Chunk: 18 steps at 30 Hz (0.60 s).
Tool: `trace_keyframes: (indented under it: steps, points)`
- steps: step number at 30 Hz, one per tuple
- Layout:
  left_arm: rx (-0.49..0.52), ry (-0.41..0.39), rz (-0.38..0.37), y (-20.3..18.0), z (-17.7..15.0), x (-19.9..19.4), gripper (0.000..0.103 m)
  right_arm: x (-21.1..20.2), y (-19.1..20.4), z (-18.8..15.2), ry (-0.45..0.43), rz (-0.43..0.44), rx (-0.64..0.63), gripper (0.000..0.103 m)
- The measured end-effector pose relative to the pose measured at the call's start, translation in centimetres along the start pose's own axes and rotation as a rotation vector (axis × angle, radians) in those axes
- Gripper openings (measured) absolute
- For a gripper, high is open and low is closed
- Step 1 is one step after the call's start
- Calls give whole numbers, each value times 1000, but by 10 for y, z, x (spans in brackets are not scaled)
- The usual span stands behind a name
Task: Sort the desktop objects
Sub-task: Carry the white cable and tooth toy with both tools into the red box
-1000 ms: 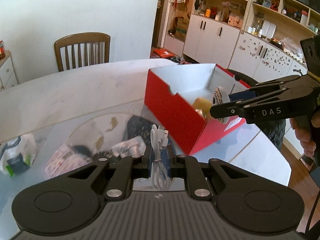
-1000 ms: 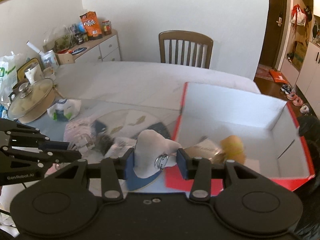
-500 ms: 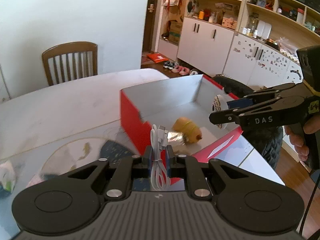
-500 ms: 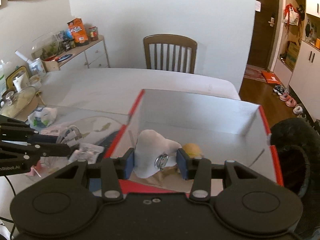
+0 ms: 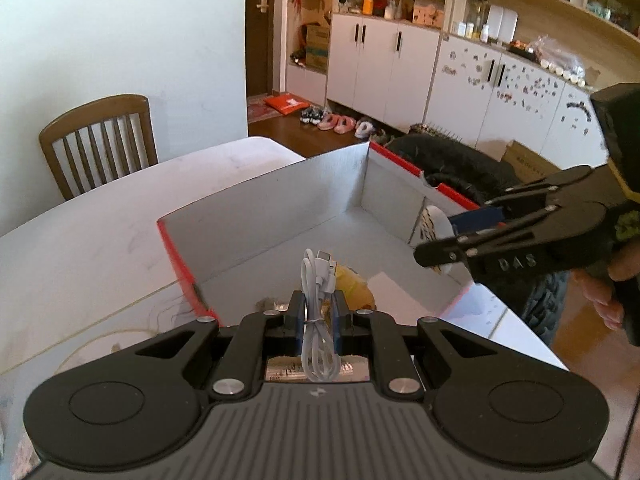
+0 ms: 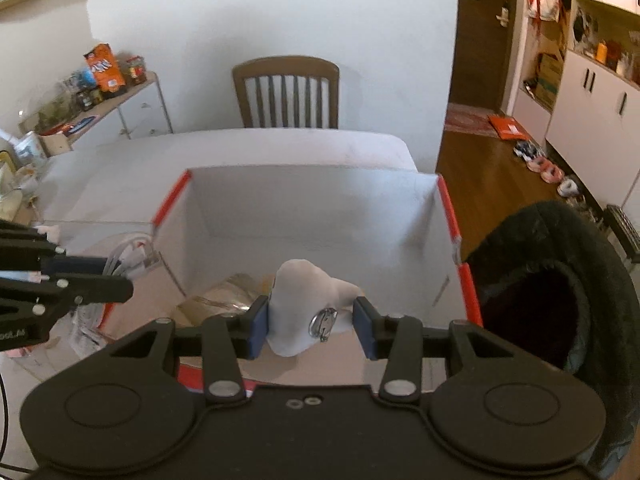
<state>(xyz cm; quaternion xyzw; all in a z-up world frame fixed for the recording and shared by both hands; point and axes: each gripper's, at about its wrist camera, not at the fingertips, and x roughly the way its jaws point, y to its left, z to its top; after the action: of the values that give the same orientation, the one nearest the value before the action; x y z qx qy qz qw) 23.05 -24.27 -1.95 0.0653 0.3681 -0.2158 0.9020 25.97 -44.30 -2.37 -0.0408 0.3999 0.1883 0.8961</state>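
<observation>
home, dining area by the entry. wooden chair (image 6: pixel 286 94) at a white table (image 5: pixel 100 232), slippers (image 5: pixel 340 124) on the wood floor near the door (image 5: pixel 266 28), white cabinets (image 5: pixel 384 68) with cluttered shelves, snack packs on a sideboard (image 6: pixel 120 104).

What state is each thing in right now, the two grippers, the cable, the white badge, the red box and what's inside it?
left gripper: shut on the cable, above the box.
white cable: coiled, tied, clamped upright.
right gripper: shut on the badge, above the box.
white badge: held, metal pin facing the camera.
red box: open, no lid, on the table.
yellow item: lying on the box floor.
crinkly packet: lying on the box floor.
</observation>
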Motion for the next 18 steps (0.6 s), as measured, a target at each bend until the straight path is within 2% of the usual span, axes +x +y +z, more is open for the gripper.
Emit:
trace_keyframes:
  steps: [13, 18]
  points:
    - [41, 125, 32, 8, 32, 84, 12, 43, -12, -7, 95, -14, -52, 43]
    - [24, 197, 38, 16, 41, 115, 12, 63, -14, -10, 154, -9, -69, 43]
